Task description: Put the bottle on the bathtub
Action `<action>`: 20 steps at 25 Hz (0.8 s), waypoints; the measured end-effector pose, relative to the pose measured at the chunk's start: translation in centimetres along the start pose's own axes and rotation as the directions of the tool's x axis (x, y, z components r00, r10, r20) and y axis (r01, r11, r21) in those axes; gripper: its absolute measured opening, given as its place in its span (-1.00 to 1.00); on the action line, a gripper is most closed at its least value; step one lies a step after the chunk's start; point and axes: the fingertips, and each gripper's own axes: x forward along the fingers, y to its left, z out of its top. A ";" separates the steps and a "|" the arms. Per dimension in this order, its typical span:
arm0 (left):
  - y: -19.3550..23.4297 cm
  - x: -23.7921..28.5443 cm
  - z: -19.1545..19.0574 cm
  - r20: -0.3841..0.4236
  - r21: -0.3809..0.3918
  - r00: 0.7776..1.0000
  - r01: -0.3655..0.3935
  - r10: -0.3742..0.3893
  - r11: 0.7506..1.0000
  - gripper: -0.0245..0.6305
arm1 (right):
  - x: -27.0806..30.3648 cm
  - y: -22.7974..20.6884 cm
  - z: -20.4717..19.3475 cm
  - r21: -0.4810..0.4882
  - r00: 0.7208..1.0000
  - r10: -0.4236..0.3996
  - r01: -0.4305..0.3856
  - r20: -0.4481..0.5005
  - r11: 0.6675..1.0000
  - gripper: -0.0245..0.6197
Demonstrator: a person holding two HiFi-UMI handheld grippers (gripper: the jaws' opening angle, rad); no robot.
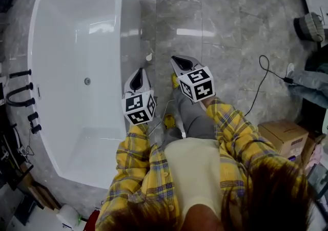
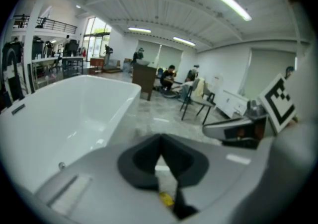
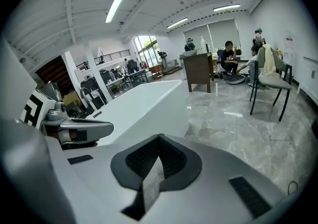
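Jaws closed, empty on left gripper [image 1: 138, 71] and right gripper [image 1: 176, 59]; likely bottle [image 1: 148, 57] ahead, beside bathtub [image 1: 123, 25].

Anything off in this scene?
A loose black cable loops across the floor on the right of the head view, a possible trip hazard. Also, no bottle shows clearly: the bathtub rim carries none, and the left tool and right tool are both shut on nothing.

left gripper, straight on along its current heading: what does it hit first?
Likely the tiled floor beside the bathtub. The left gripper, jaws shut, points forward and down, alongside the tub's outer wall rather than at it; depth is unclear.
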 end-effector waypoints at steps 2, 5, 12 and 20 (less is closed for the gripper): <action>0.1 -0.9 0.0 -0.004 -0.004 1.000 -0.006 0.006 1.000 -0.90 | -0.5 0.4 0.2 -0.008 1.000 -0.002 0.003 0.004 1.000 -0.88; 0.2 -2.1 -0.2 -0.005 -0.010 1.000 -0.014 0.014 1.000 -0.90 | -1.2 0.9 0.2 -0.013 1.000 -0.010 0.010 0.008 1.000 -0.88; 0.6 -3.9 -0.3 -0.007 -0.026 1.000 -0.030 0.030 0.999 -0.90 | -2.0 1.5 0.2 -0.004 1.000 -0.009 0.010 0.016 1.000 -0.88; 0.7 -5.2 -0.9 -0.021 -0.049 0.999 -0.042 0.042 0.998 -0.90 | -2.3 2.1 0.9 -0.011 1.000 0.002 -0.002 0.025 1.000 -0.88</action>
